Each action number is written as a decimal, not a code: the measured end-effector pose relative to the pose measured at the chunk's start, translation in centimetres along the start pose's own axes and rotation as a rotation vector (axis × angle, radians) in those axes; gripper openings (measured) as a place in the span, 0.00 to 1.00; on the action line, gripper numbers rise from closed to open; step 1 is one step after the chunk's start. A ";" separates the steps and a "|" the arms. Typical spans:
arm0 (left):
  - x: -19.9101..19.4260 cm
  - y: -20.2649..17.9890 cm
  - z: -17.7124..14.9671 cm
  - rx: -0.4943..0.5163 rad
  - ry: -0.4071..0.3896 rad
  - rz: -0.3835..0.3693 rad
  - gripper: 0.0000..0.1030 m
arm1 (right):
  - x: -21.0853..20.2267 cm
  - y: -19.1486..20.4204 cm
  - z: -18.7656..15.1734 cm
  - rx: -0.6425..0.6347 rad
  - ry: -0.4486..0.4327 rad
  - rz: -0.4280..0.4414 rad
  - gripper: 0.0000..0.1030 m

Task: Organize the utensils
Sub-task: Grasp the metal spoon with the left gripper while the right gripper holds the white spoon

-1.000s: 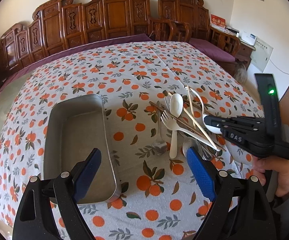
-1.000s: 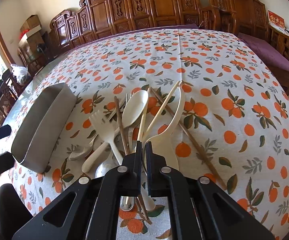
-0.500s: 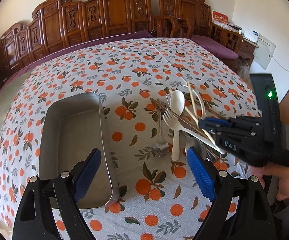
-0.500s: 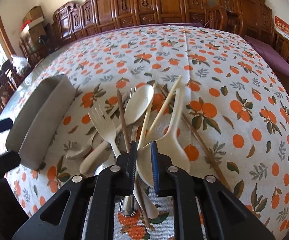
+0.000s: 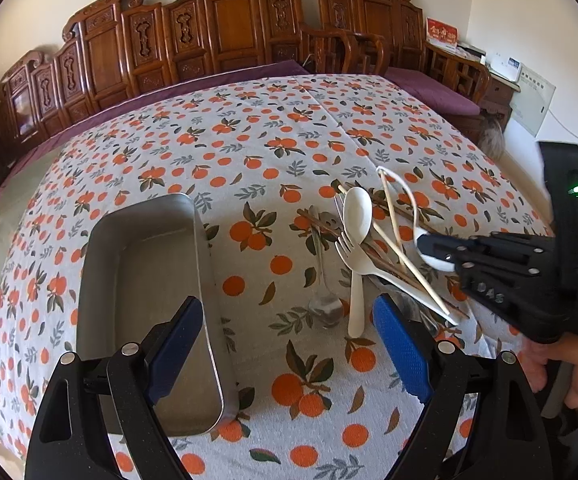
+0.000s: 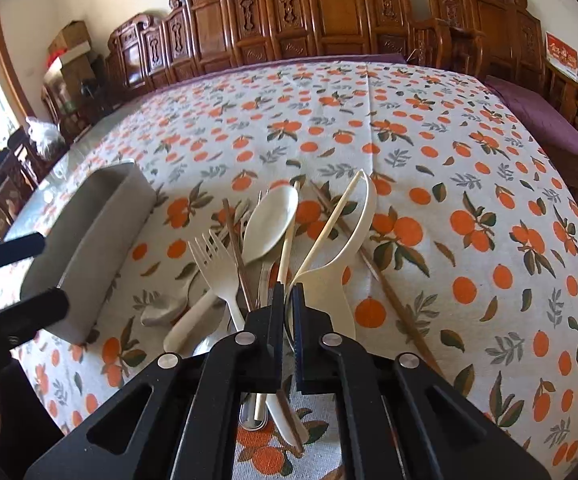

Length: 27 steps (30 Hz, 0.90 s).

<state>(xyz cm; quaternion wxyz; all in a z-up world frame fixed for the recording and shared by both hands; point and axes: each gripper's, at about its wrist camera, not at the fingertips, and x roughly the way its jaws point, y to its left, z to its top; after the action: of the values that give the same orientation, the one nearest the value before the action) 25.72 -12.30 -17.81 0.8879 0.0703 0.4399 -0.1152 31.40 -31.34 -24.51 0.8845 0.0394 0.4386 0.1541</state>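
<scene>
Your table's orange-print cloth fills mid-frame; on it lie a metal tray at lower left and a utensil pile right of centre.

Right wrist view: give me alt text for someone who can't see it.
The right tool is shut on a cream spoon, its handle slanting up off a jumble of cream, metal and wooden utensils on an orange-print tablecloth. A metal tray sits left, beside the left tool's fingers.
</scene>
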 end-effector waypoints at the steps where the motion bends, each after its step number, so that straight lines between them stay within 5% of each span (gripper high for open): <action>1: 0.2 -0.1 0.1 0.002 0.002 0.001 0.81 | -0.1 -0.1 0.0 0.006 -0.005 0.003 0.05; 11: 1.9 -0.6 0.8 0.002 0.026 0.001 0.81 | -2.6 -2.3 0.8 0.073 -0.099 0.070 0.05; 20: 4.4 -1.0 2.8 0.016 0.069 -0.018 0.59 | -3.4 -2.9 1.0 0.067 -0.127 0.080 0.05; 24: 6.8 -1.1 3.5 0.006 0.133 -0.054 0.40 | -3.0 -2.8 0.8 0.051 -0.116 0.067 0.05; 27: 8.6 -1.5 3.7 0.019 0.174 -0.058 0.38 | -3.0 -3.0 0.7 0.059 -0.114 0.069 0.05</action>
<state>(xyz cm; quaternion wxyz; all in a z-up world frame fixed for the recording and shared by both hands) 33.17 -15.80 -22.47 0.8419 0.0757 0.5160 -0.1386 30.98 -35.01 -22.42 0.9006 0.0893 0.3903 0.1689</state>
